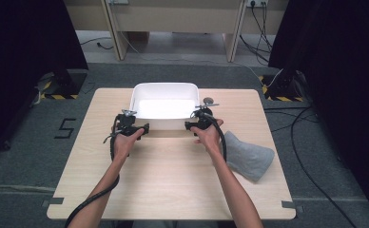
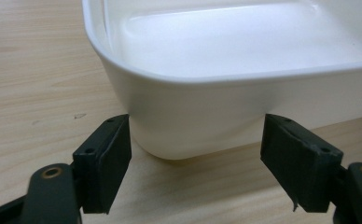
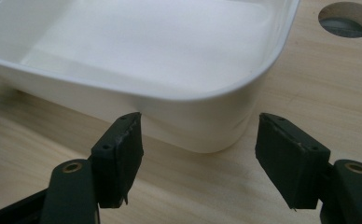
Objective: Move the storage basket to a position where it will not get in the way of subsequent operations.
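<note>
white tub [image 1: 164,97], unmarked, both tools open at its near corners

The tub [image 1: 164,105] is plain white throughout, glossy on its wall and rim, with no print or marking; its inner floor reads a brighter white under the light. The table [image 1: 173,180] is pale beige wood with a fine, straight grain pattern running along its length. The cloth [image 1: 247,156] lying on the table is uniform mid-grey with a soft matte surface. The left tool [image 1: 134,129] and the right tool [image 1: 196,124] are matte black, with small brass-coloured rings at the jaw pivots. The cable [image 1: 93,197] is black. The floor [image 1: 25,156] is dark grey carpet, carrying a black numeral and yellow-and-black striped tape.
</note>
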### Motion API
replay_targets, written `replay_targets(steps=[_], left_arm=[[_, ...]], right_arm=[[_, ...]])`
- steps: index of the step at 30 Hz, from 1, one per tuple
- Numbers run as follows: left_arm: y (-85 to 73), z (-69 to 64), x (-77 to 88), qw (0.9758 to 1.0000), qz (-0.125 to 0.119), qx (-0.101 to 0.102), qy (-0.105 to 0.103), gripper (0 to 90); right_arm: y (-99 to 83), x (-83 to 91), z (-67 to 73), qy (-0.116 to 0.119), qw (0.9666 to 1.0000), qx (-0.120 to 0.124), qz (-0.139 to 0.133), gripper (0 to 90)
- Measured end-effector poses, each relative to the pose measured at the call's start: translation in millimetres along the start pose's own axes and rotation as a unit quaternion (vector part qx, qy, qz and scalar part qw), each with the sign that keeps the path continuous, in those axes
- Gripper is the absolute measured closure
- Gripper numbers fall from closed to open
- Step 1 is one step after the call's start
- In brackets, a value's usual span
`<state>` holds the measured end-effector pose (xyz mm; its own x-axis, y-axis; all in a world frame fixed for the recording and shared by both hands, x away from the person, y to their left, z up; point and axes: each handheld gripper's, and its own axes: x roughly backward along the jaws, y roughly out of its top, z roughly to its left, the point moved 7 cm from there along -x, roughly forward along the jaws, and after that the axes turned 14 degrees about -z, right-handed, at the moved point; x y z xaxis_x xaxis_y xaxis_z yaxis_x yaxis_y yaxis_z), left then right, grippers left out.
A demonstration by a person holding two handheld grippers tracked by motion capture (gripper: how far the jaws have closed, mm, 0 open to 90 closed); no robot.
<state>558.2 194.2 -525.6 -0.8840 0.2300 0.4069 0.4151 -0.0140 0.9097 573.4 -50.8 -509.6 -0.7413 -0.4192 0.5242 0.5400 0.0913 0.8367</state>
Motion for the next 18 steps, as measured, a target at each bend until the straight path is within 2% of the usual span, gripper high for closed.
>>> replay_targets(steps=[3, 7, 15, 18], left_arm=[[1.8, -2.1, -4.0, 1.0, 0.002, 0.0, 0.002, 23.9], [5.1, -5.8, -9.1, 1.0, 0.006, 0.003, 0.0, 23.8], [11.9, -11.7, -18.6, 0.9998, 0.019, -0.006, 0.001, 24.0], [13.5, -13.4, -21.4, 0.9997, 0.022, -0.004, 0.002, 24.0]], right_arm=[[3.9, 0.3, 0.4, -0.002, 1.0, -0.001, -0.005, 33.1], [5.6, -2.2, -1.3, -0.014, 0.9998, 0.015, -0.002, 32.6], [8.6, -7.0, -10.2, -0.035, 0.9994, 0.01, 0.002, 32.8], [10.7, -7.1, -11.0, -0.04, 0.9992, 0.004, 0.0, 32.7]])
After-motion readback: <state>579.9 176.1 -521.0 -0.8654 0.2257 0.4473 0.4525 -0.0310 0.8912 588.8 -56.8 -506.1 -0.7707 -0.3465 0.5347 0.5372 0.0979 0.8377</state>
